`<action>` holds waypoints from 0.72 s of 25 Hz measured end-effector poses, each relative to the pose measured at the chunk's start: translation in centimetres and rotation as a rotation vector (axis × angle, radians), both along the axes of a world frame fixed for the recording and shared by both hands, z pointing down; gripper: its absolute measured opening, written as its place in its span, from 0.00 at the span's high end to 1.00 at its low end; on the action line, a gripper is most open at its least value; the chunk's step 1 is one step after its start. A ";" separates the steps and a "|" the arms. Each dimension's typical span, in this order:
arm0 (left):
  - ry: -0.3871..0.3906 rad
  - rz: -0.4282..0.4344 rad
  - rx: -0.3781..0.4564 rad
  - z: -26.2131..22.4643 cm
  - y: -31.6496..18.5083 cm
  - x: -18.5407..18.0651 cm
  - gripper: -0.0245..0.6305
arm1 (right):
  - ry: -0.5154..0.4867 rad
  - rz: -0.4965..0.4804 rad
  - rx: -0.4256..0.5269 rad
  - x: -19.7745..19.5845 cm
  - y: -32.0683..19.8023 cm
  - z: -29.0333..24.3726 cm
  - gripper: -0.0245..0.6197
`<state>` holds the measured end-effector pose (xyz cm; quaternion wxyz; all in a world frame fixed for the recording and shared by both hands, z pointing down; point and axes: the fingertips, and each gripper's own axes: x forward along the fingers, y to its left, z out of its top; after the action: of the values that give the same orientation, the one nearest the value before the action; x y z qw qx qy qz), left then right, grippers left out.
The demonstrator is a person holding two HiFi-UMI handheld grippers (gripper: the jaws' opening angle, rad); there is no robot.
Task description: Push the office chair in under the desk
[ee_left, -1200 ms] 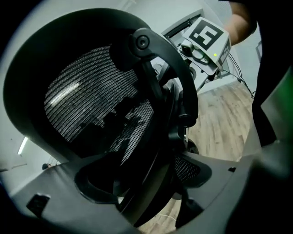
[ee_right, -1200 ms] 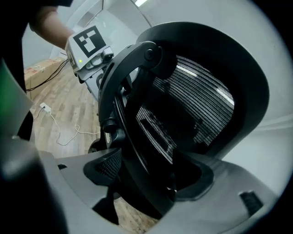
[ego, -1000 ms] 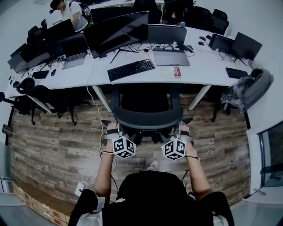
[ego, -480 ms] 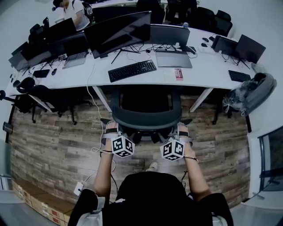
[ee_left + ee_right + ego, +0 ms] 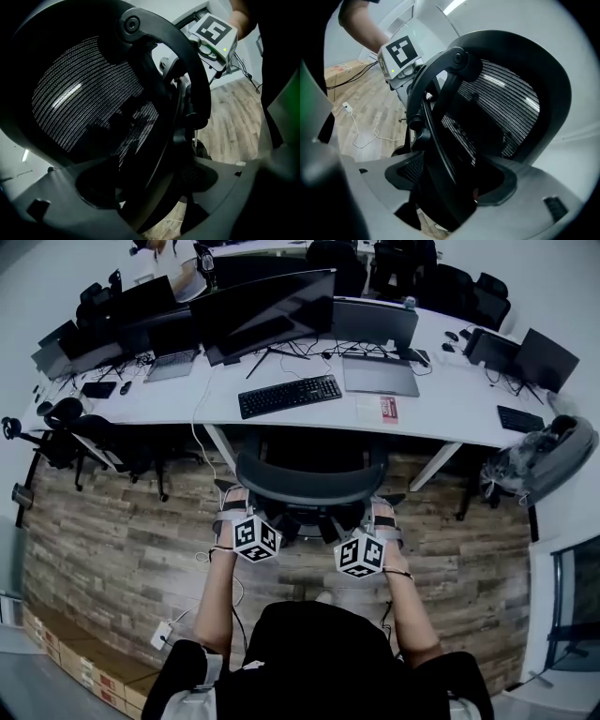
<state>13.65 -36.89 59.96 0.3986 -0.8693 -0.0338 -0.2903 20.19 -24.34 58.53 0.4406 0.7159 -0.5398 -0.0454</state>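
Our left gripper (image 5: 232,514) and right gripper (image 5: 382,519) each clamp a side of the black mesh-backed office chair (image 5: 309,486), its seat partly under the long white desk (image 5: 450,404); we judge even, straight pushing best.

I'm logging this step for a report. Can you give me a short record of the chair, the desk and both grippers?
chair: black, mesh back, facing the desk; seat seems partly under its edge, back short of it
desk: long, white; keyboard and monitors on top
left gripper: shut on the chair back's left rim
right gripper: shut on its right rim
floor: wood planks
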 end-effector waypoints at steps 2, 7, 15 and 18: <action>0.008 -0.005 0.000 0.0 -0.4 0.4 0.36 | 0.003 -0.014 0.007 0.3 -0.4 0.0 0.43; 0.020 -0.017 0.009 0.0 -1.1 1.4 0.36 | 0.017 -0.027 0.021 1.2 -1.2 -0.1 0.44; 0.033 -0.033 0.010 0.2 -2.3 3.1 0.34 | 0.022 -0.043 0.022 2.9 -2.4 0.0 0.44; 0.042 -0.036 0.011 0.2 -2.9 4.0 0.33 | 0.026 -0.045 0.023 3.6 -3.0 0.0 0.44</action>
<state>17.63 -39.77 60.13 0.3986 -0.8735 -0.0083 -0.2793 23.81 -27.29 58.54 0.4382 0.7079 -0.5495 -0.0707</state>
